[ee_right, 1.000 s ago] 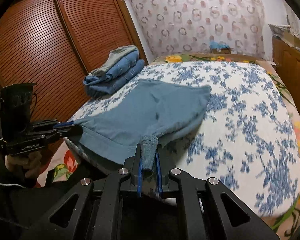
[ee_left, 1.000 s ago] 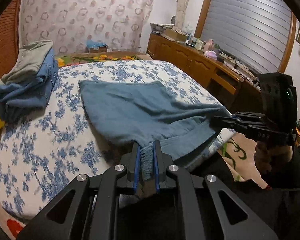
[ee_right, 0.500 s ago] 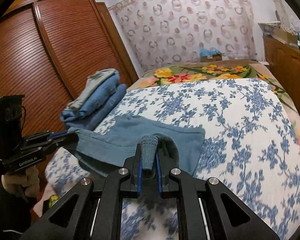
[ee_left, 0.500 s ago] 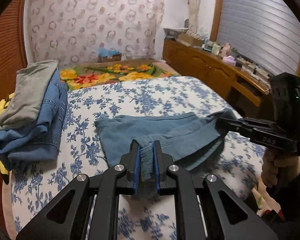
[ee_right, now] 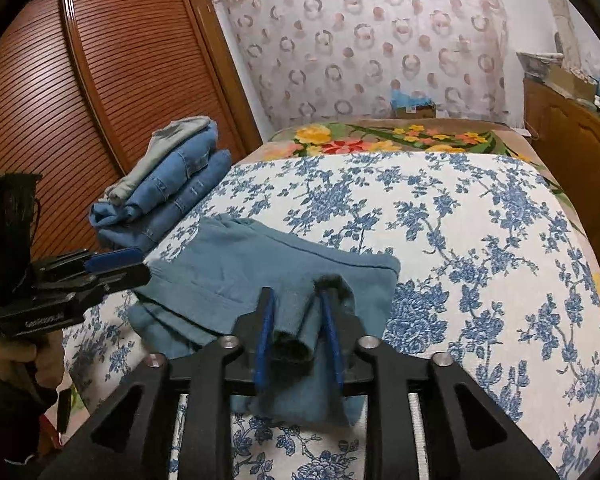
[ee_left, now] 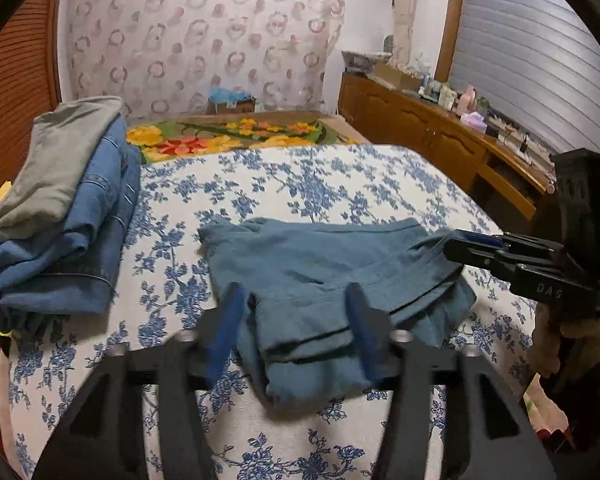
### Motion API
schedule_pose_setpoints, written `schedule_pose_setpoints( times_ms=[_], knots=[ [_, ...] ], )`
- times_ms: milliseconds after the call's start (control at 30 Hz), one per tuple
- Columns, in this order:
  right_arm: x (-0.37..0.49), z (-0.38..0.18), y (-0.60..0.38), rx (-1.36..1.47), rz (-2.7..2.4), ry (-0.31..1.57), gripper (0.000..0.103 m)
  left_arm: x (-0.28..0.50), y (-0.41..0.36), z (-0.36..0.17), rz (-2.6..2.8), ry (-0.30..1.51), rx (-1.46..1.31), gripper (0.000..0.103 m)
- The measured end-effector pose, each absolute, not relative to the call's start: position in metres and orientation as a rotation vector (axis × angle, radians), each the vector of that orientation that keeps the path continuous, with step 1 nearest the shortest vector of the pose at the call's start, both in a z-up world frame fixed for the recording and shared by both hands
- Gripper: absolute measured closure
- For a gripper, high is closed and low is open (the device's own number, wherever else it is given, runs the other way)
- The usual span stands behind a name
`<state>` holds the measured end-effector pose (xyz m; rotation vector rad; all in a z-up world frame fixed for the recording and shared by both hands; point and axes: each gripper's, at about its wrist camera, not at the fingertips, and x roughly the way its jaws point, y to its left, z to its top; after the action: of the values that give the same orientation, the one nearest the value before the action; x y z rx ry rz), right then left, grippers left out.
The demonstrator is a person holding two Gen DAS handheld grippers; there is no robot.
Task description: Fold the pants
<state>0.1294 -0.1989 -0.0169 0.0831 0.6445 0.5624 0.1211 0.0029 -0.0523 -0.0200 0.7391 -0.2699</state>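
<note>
Now, in the left wrist view, the left gripper [ee_left: 296, 320] has just opened its jaws; the folded pants [ee_left: 332, 276] lie on the bed [ee_left: 380, 184] between them, long axis crosswise. In the right wrist view, the right gripper [ee_right: 298, 320] has likewise released the cloth it clamped 1 second ago.

dim warm indoor light; soft shadows; strong fisheye bending, dark vignette at corners; slight blur
</note>
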Motion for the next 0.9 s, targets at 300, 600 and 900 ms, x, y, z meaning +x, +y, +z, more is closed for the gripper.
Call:
schedule_pose_setpoints(
  times_ms=[300,600,900],
  knots=[
    [0.112,-0.023,-0.222,0.033,0.577,0.647,0.062,0.104,0.012,-0.068,-0.269,0.774,0.010,0.033],
    [0.107,-0.030,-0.222,-0.026,0.598,0.688,0.061,0.117,0.019,-0.090,-0.252,0.835,0.017,0.033],
    [0.131,-0.036,-0.203,-0.156,0.560,0.779,0.061,0.141,0.016,-0.095,-0.253,0.856,0.024,0.033]
  ],
)
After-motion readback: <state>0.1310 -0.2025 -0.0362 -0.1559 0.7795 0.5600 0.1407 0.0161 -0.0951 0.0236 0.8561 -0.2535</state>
